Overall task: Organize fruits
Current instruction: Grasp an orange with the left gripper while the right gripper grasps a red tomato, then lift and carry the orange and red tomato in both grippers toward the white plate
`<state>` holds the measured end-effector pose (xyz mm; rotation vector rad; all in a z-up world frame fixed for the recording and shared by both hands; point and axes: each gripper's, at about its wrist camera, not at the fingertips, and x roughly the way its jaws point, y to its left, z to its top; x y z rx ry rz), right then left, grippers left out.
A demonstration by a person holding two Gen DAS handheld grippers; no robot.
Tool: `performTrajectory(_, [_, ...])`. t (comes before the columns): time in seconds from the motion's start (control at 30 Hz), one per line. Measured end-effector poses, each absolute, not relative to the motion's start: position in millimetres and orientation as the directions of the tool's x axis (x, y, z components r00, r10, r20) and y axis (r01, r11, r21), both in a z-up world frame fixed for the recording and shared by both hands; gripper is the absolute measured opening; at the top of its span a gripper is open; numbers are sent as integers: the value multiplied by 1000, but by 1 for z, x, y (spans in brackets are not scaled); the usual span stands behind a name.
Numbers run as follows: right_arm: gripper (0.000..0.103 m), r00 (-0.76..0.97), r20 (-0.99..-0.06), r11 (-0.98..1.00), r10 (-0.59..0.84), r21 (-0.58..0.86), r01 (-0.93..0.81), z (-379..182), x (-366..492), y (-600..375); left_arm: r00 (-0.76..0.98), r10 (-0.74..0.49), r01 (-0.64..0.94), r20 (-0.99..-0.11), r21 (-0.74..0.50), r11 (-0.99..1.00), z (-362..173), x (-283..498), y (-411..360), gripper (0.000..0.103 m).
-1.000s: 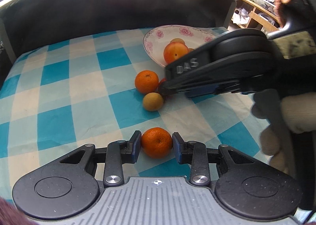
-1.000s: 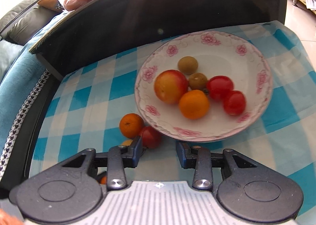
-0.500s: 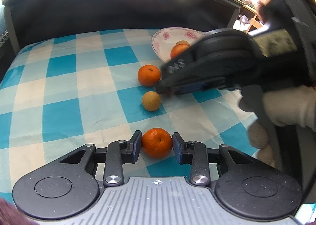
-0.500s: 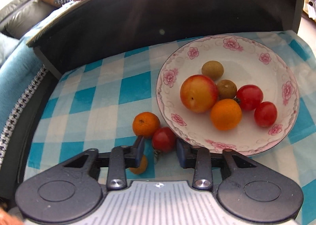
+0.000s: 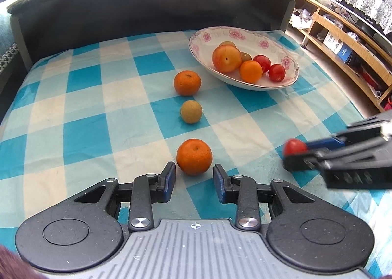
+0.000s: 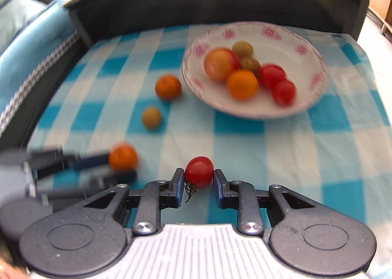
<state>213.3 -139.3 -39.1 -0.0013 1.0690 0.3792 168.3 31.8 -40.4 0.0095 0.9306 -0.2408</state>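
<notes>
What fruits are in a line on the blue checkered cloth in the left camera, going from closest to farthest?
Nearest orange between the left gripper fingers → small brownish-green fruit → far orange. Off to the right, the plate holds more fruit.

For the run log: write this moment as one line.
right gripper: shut on small red cherry tomato | left gripper: open around round orange tangerine | white floral plate: six fruits

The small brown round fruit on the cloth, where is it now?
The small brown fruit lies loose on the checked cloth, left of the plate. It sits between the two loose oranges, the far orange and the near orange.
</notes>
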Motion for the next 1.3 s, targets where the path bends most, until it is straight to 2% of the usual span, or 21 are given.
performTrajectory(0.13, [29, 426, -863, 931, 271, 123, -344, -38, 192, -150, 589, -182, 202, -788, -74, 977, -37, 166, 31, 44])
performTrajectory(0.2, [30, 425, -865, 928, 266, 110, -356, -38, 188, -150, 601, -179, 202, -779, -69, 977, -34, 167, 32, 50])
performTrajectory(0.3, [30, 424, -863, 917, 273, 100, -387, -41, 182, -148, 618, -180, 203, -766, -67, 977, -31, 169, 33, 53])
performTrajectory(0.4, [38, 425, -859, 907, 285, 99, -410, -42, 177, -147, 616, -184, 200, -766, -74, 977, -33, 174, 32, 55])
performTrajectory(0.53, [46, 447, -853, 904, 270, 64, -424, -44, 175, -145, 608, -193, 213, -770, -76, 974, -36, 177, 28, 55])
performTrajectory(0.7, [46, 479, -831, 901, 284, 60, -430, -43, 174, -147, 600, -188, 214, -778, -71, 974, -41, 179, 26, 52])
performTrajectory(0.97, [46, 479, -828, 888, 292, 49, -457, -48, 178, -137, 605, -190, 219, -773, -68, 973, -42, 179, 25, 51])
performTrajectory(1.07, [46, 482, -826, 884, 292, 41, -465, -49, 178, -134, 612, -186, 223, -769, -58, 973, -43, 177, 22, 48])
performTrajectory(1.3, [45, 485, -826, 879, 289, 27, -477, -50, 174, -133, 621, -170, 228, -765, -31, 973, -44, 174, 19, 48])
